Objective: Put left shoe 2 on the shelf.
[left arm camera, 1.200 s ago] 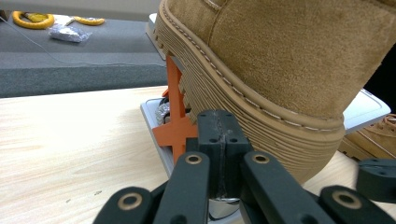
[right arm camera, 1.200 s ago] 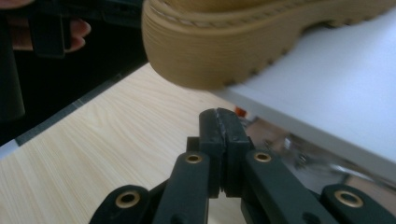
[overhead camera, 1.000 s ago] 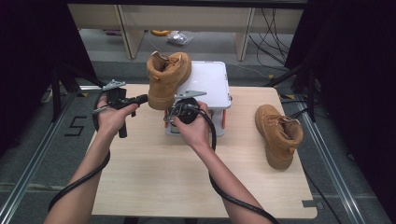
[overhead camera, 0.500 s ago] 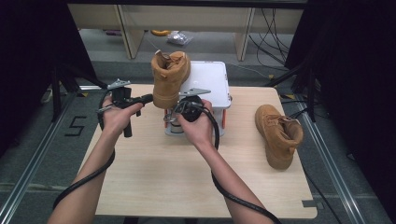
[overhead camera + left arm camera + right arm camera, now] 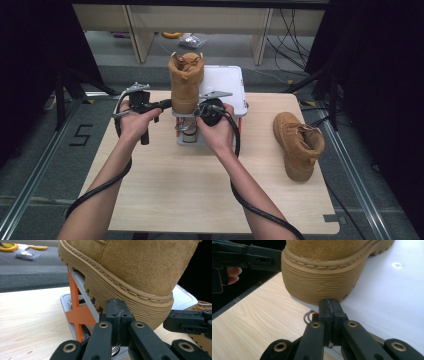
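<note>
near the person, bare counter (image 5: 200, 190) leads up to the white stand (image 5: 227, 82), my marker for everything here. the left gripper (image 5: 165, 104) comes at the stand from its left, fingers pressed together with nothing between them, tips against the ribbed heel sole of the tan boot (image 5: 185, 82) perched on top of the stand. the right gripper (image 5: 199, 111) sits at the stand's near edge, fingers likewise together and empty, tips just under the heel (image 5: 317, 282). a second boot (image 5: 299, 145) lies on its side well to the right of the stand. my worry: the boot is only nudged, not gripped, so an uneven push could tip it off the stand's far side or skid the stand itself.
</note>
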Tool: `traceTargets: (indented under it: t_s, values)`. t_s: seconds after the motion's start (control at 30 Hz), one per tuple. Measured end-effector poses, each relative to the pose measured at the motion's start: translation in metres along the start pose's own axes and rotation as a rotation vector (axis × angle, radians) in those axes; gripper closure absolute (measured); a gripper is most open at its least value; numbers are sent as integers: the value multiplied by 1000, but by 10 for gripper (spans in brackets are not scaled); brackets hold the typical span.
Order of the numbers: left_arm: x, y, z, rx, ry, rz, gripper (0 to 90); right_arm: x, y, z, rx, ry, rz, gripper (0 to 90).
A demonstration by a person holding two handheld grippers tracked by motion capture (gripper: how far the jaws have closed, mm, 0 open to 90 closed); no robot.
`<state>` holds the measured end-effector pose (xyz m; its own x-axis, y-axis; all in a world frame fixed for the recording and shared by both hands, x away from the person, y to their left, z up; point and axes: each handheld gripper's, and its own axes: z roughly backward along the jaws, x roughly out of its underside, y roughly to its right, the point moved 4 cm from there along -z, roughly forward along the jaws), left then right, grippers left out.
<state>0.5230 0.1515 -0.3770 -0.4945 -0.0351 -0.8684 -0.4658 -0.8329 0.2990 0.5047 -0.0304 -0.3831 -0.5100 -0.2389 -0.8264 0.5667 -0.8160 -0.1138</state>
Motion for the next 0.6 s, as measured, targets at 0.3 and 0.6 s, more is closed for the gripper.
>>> traceTargets:
  t_s: [0.3, 0.6]
  values:
    - [1, -1, -3, -9, 11, -13, 895, 0, 1, 0, 11, -14, -7, 870]
    - [4, -3, 20, -58, 68, -73, 816, -1, 20, 28, 53, 20, 9, 797]
